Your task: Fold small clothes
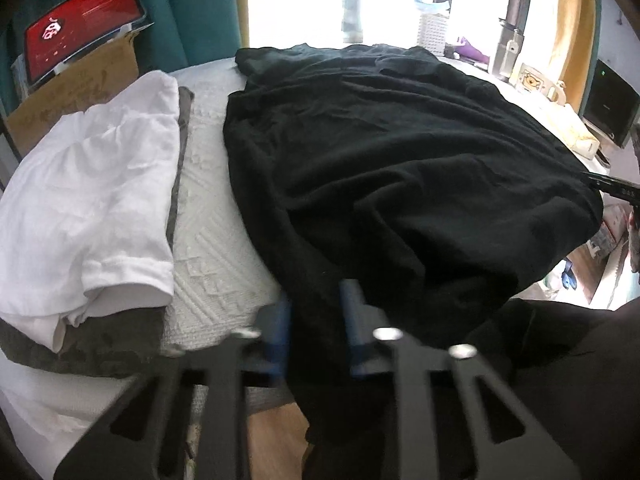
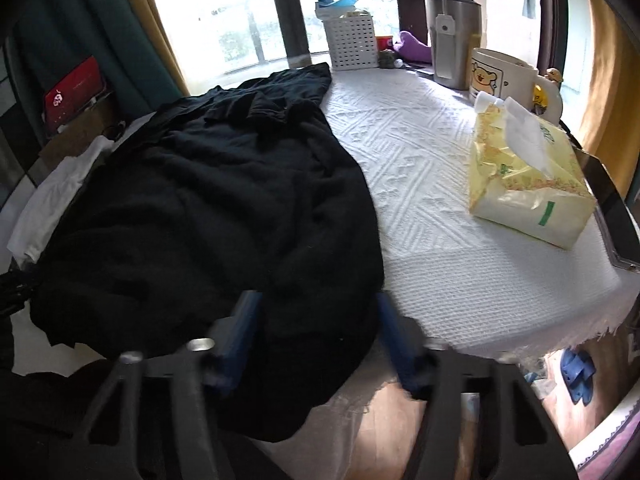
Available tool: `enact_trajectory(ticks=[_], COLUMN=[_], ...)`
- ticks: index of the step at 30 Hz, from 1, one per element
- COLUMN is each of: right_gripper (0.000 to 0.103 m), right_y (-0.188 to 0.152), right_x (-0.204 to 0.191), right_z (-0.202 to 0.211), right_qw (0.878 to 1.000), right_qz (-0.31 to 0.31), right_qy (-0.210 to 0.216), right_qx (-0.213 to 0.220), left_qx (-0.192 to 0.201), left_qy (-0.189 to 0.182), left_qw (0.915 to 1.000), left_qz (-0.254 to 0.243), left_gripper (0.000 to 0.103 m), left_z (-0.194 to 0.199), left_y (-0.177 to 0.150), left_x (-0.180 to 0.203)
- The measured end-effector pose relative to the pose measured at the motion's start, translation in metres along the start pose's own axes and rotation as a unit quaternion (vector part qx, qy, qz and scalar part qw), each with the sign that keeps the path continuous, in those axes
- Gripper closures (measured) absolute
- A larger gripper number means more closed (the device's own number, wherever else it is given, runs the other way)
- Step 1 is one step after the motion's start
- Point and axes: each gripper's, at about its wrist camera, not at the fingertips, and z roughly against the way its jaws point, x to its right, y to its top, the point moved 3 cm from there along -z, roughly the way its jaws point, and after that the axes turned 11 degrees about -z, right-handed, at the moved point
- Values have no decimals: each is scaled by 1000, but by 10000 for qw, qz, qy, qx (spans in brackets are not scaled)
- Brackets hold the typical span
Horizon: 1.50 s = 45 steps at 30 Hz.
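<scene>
Black garment (image 1: pixel 400 160), one piece, lies spread but wrinkled across the white textured tablecloth (image 2: pixel 420 168), near hem draped over the table's front edge toward the floor. Left gripper (image 1: pixel 316 312) sits at the near-left part of that hem: blue fingers (image 1: pixel 280 320) stand a little apart with black cloth running between them, so it looks pinched, but motion blur means a firm clamp can't be confirmed. Right gripper (image 2: pixel 316 320) straddles the near-right part of the hem, fingers wider apart, cloth between them, not closed on it. Judged step: both tools taking hold of the near hem ahead of a first fold; nothing on this piece looks folded yet. Next move likely calls for both grippers closing on the edge, lifting together and carrying it away toward the window side, keeping the cloth taut so wrinkles don't get folded in. Beside the black piece on the left: one white garment (image 1: pixel 92 184), apparently folded, resting on one dark grey piece (image 1: pixel 80 352). Right side of the table: one tissue pack (image 2: pixel 528 188), one bear-print mug (image 2: pixel 504 76), one steel kettle (image 2: pixel 452 32), one white slotted basket (image 2: pixel 352 40). Clothes count: three visible, one in hand.
</scene>
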Motion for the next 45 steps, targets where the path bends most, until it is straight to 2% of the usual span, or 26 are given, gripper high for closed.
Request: enact_trajectory(ticks=[1,4,9,11,16,21,25,33,42,45], right_gripper=[75,84,85,91,92,92,92,92,92,92], right_y=[-1,-2,9,20,54,77,93,126,153,156], right_x=[-4,-15,-20,-24,-37,-45,-45,-39,-31,-28], right_z=[-1,0,15,24,39,28,13,-36,-89,-97], right_qw=[10000,9994,9989,9985,9962,9945,9945,9969,9988,9990], right_qz=[76,350,462,490,657,860,836,636,476,452], right_qy=[35,-66,-45,11,213,244,288,330,137,35], right_qx=[-29,-49,111,245,532,542,553,332,40,-30], left_qx=[40,281,696,929,1470,1714,1839,1619,884,714], left_qy=[-84,-207,-307,-298,-281,-236,-30,80,-89,-111], left_qw=[10000,9992,9965,9947,9887,9849,9829,9867,9948,9958], left_qz=[36,176,337,310,125,20,-81,77,503,569], left_gripper=[101,101,101,101,101,101,101,101,100,97], left_z=[1,12,37,49,68,71,62,14,-58,-68], left_y=[2,9,27,39,79,112,133,158,162,157], left_x=[-1,-4,-11,-16,-30,-41,-50,-78,-114,-119])
